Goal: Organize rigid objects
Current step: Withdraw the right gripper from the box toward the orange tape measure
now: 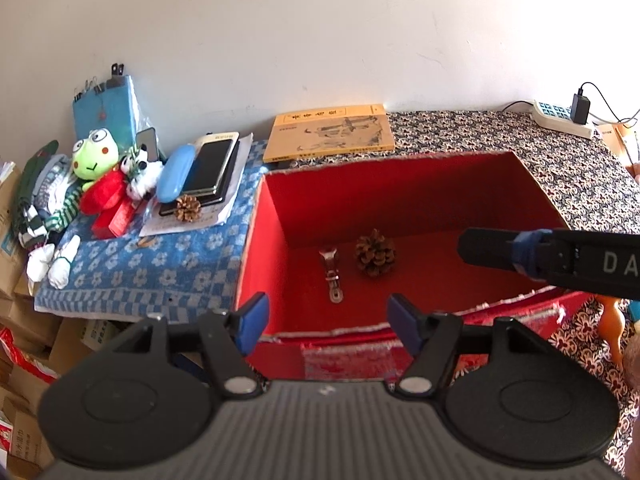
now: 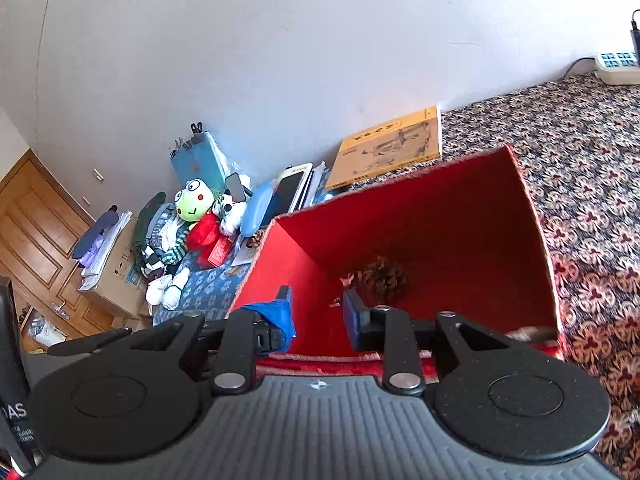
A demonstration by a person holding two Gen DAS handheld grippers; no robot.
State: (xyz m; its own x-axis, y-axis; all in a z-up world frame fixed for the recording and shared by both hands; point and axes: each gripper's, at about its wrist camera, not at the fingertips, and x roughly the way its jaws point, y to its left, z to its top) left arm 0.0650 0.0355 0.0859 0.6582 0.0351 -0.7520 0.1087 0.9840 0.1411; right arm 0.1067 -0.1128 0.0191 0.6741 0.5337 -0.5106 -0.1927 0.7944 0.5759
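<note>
The black left gripper with blue pads [image 1: 324, 318] gapes wide, empty; the black right gripper [image 2: 318, 314] looks narrower, apparently empty too.

The left gripper [image 1: 324, 316] has a grey ribbed body flanked by 2 round black discs, each with a shallow circular recess. From these, black angular linkage arms run forward, pinned by silver rivets, and end in 2 blue pads [image 1: 253, 318]. The right gripper [image 2: 316, 316] has the same build: grey ribbed housing bearing a small white cross mark, 2 black discs, silver rivets, black links. Its left finger is wrapped in loose blue tape [image 2: 276, 314] (ragged at the edge), while the other pad is dark blue. Seen from the left wrist, its black side carries white letters "DA".
</note>
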